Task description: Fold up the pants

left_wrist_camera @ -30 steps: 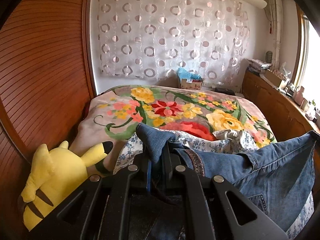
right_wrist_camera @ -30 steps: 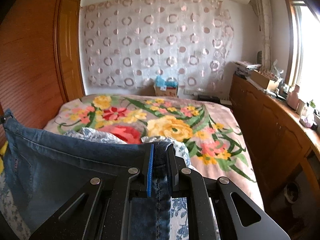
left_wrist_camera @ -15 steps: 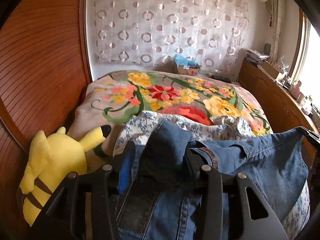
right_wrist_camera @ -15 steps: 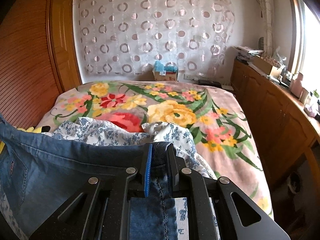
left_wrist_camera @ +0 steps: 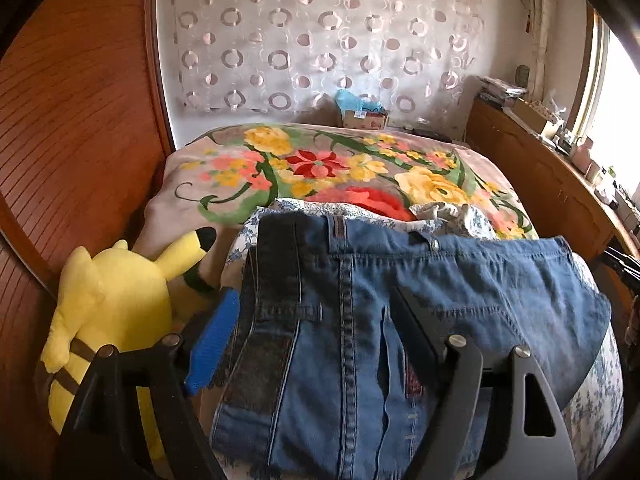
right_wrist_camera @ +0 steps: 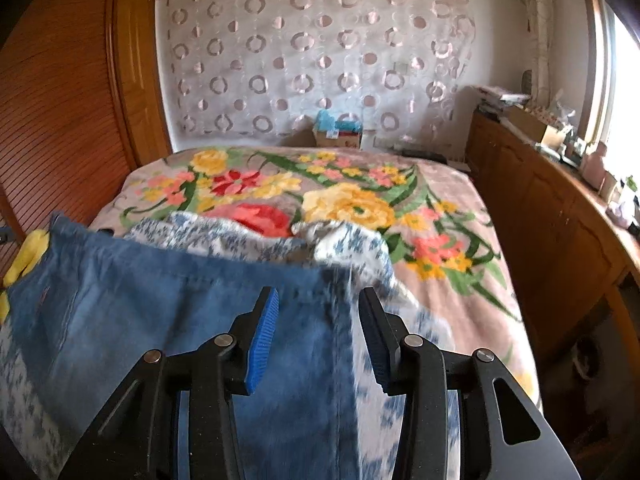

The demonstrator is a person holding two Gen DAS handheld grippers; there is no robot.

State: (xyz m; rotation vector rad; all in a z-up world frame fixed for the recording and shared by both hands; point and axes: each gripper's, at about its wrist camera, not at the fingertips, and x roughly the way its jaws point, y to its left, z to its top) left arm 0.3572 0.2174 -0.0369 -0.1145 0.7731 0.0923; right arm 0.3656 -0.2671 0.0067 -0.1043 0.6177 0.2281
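The left gripper [left_wrist_camera: 316, 328] stands wide apart, its jaws having just been opening. The jeans [left_wrist_camera: 360, 300] lie between the fingers, but the blue pad [left_wrist_camera: 212, 344] at 9 o'clock sits clear of the denim edge, and the black finger [left_wrist_camera: 416, 332] at 3 o'clock rests over the cloth without squeezing it. Nothing is gripped.

The right gripper [right_wrist_camera: 316, 336] is about half open, its jaws also having just been opening. The side seam of the jeans [right_wrist_camera: 200, 312] runs up between the two pads; a gap shows on either side of it, so the cloth is loose there too. This view is blurred, and whether the seam brushes the right pad cannot be told.

The jeans lie spread on the near end of the bed, waistband toward 12 o'clock, on top of a blue-and-white flowered sheet [left_wrist_camera: 600, 392] that peeks out at 4 o'clock and beyond the waistband. Past that, at 12 o'clock, stretches a blanket [left_wrist_camera: 320, 160] with big yellow and red flowers.

In the left view a yellow plush toy [left_wrist_camera: 108, 304] sits at 9 o'clock, just beside the jeans, against the wooden wardrobe [left_wrist_camera: 72, 120]. A circle-patterned curtain [left_wrist_camera: 320, 32] hangs at 12 o'clock, with a cardboard box [left_wrist_camera: 364, 118] below it. A wooden cabinet [right_wrist_camera: 552, 216] runs along 3 o'clock under the window.
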